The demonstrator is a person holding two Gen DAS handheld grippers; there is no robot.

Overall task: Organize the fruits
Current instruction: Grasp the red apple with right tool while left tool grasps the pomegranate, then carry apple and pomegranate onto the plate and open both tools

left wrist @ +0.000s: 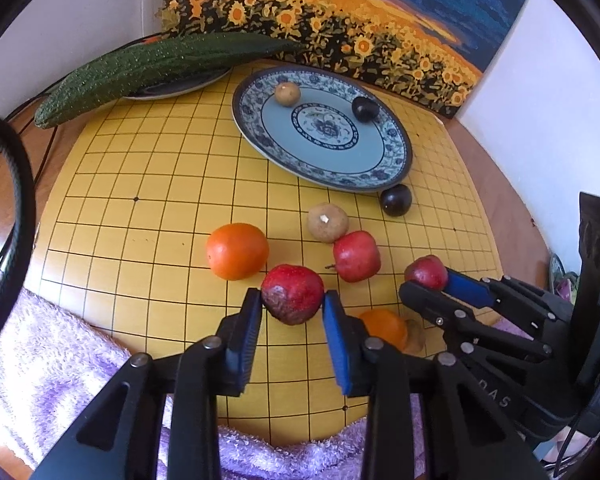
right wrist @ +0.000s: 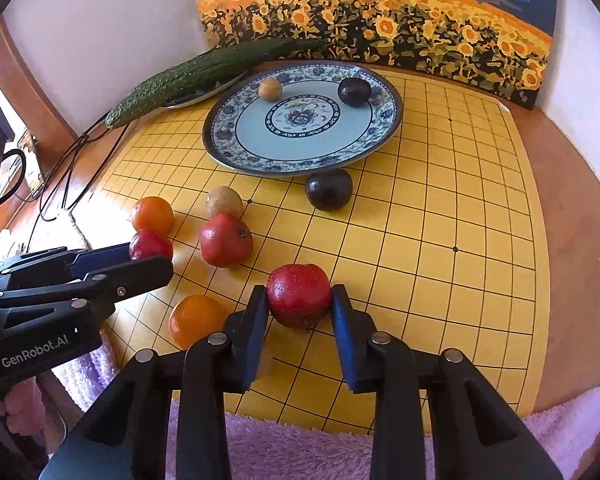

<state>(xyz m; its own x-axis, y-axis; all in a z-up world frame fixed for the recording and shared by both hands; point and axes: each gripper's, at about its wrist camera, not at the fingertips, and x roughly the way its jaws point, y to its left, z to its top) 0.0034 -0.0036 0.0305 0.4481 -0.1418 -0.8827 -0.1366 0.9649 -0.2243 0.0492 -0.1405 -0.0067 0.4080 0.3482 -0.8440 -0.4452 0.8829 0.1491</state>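
Now each gripper is clamping a red fruit.
Left gripper (left wrist: 293, 300) is squeezing a bruised red fruit (left wrist: 292, 298) beside an orange (left wrist: 237, 251) (on the yellow grid board (left wrist: 160, 184)); right gripper (right wrist: 299, 298) is pinching another red fruit (right wrist: 299, 294), well short of the patterned plate (right wrist: 236, 152).

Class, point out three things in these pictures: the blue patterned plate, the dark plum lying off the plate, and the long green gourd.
blue patterned plate (right wrist: 236, 160): right wrist view, front rim.
dark plum (right wrist: 329, 189): right wrist view, its middle.
green gourd (left wrist: 140, 68): left wrist view, mid-body.
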